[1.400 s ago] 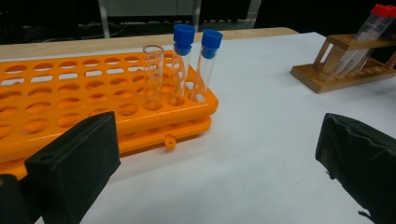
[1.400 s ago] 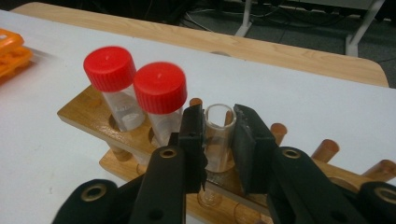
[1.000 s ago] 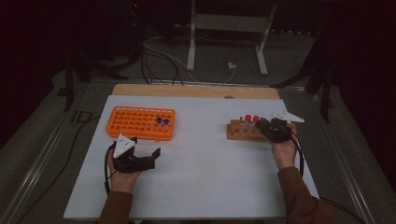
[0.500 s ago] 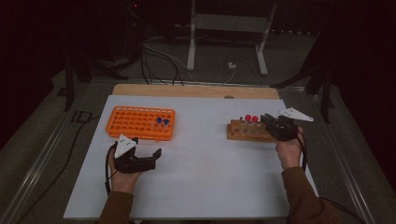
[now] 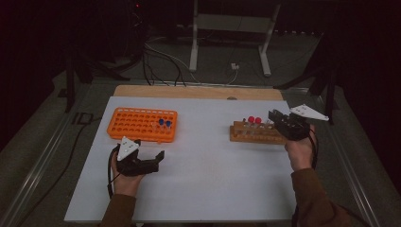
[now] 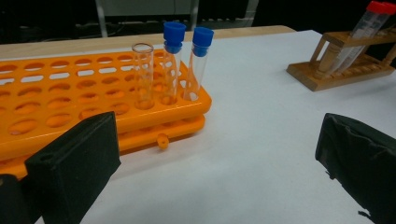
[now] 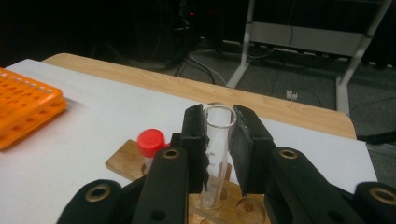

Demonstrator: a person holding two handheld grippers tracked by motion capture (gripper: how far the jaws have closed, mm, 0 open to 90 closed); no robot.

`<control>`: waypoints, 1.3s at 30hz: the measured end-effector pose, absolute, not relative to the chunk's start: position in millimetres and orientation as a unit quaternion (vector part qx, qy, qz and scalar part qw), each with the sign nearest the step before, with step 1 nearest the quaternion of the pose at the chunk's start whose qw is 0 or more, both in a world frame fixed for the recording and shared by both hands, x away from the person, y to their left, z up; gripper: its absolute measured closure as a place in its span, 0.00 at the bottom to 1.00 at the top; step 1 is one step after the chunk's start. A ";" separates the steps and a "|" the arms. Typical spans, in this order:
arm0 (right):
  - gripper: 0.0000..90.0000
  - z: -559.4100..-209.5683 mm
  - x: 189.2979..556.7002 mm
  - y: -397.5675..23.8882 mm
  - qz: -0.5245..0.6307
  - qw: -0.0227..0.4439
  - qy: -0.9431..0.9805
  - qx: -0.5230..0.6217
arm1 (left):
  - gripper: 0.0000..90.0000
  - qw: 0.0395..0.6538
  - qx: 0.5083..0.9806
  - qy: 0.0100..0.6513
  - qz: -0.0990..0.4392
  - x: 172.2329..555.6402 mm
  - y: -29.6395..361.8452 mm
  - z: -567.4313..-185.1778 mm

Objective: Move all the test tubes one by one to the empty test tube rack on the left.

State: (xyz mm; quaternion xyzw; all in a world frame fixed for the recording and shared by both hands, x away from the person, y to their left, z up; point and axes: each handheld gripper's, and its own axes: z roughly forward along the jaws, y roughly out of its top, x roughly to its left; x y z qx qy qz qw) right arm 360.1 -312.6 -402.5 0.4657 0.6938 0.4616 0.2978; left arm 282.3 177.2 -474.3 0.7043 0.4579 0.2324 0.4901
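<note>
A white table (image 5: 208,184) (wood-edged at the far side) is occupied by an orange rack (image 5: 137,124) and a wooden rack (image 5: 253,135).

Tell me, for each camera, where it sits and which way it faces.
High view: above the person's side, looking forward and down on the table; forearms, left gripper, right gripper.
Left gripper view: on the left gripper, facing the orange rack between open jaws.
Right gripper view: on the right gripper, shut on a clear tube above the wooden rack.
Shared: both gripper views show both racks.
</note>
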 end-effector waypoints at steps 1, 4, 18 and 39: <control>0.85 -401.6 358.5 -312.2 0.463 0.297 0.696 0.463 | 0.00 0.491 0.704 0.458 0.233 282.1 176.7 -474.1; 0.85 -400.0 353.4 -310.7 0.468 0.293 0.698 0.456 | 0.00 0.489 0.705 0.455 0.236 281.3 174.8 -473.8; 0.85 -410.8 335.3 -280.4 0.491 0.234 0.725 0.422 | 0.01 0.492 0.713 0.438 0.239 283.0 151.2 -469.1; 0.85 -419.3 317.6 -209.0 0.517 0.158 0.760 0.362 | 0.04 0.500 0.755 0.367 0.215 291.8 70.3 -462.1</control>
